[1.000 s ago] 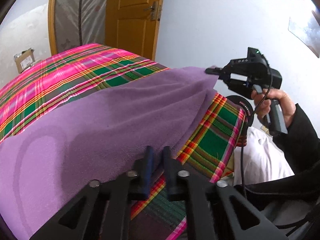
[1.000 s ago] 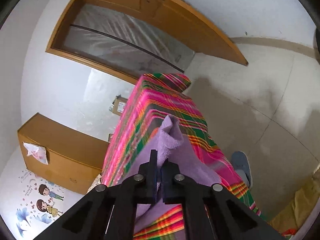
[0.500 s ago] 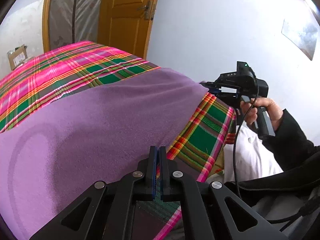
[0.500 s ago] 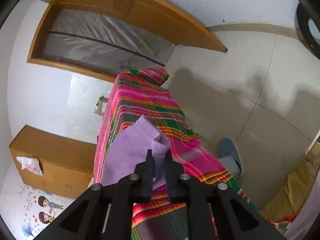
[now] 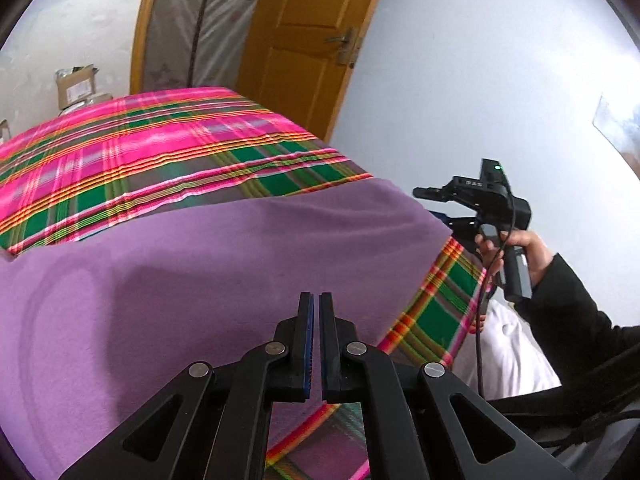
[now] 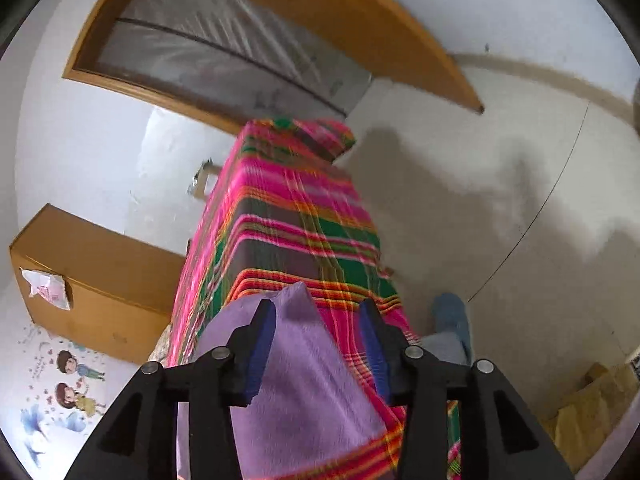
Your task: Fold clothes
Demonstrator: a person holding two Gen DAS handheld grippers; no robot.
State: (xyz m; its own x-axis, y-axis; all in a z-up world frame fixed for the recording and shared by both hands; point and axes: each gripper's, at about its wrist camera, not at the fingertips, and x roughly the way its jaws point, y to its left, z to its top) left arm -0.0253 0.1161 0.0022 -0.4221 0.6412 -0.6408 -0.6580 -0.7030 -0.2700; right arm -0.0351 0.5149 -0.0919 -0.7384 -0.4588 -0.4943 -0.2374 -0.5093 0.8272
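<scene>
Leftmost in the left wrist view, a cardboard box (image 5: 76, 86) sits against the white wall at the upper left, above the far edge of a table draped in a pink, green and orange plaid cloth (image 5: 160, 160). Below that, a purple garment (image 5: 200, 280) lies spread flat across the near part of the cloth, filling the left and middle of the frame. At bottom centre the left gripper (image 5: 314, 300) hovers over the purple fabric with its jaws drawn together to a thin slit and nothing between them. Behind the table, at upper centre, stands an orange wooden door (image 5: 304, 40) beside a frame covered with plastic sheeting. At right of centre the right gripper (image 5: 432, 204) is held by a hand (image 5: 524, 252) in a black sleeve, just off the garment's right corner, near the table's right edge.

Over in the right wrist view, cartoon stickers (image 6: 72, 380) mark the wall at lower left, with a wooden cabinet (image 6: 92, 280) above them. The plaid-covered table (image 6: 288, 220) runs up the middle of the frame. At bottom centre the garment's corner (image 6: 300, 360) lies on the cloth between the blue pads (image 6: 260, 344) of the right gripper (image 6: 316, 336), whose jaws are opening, wide apart, with neither pad pressing the fabric. To the right a blue slipper (image 6: 452, 316) rests on the pale floor (image 6: 500, 220).
</scene>
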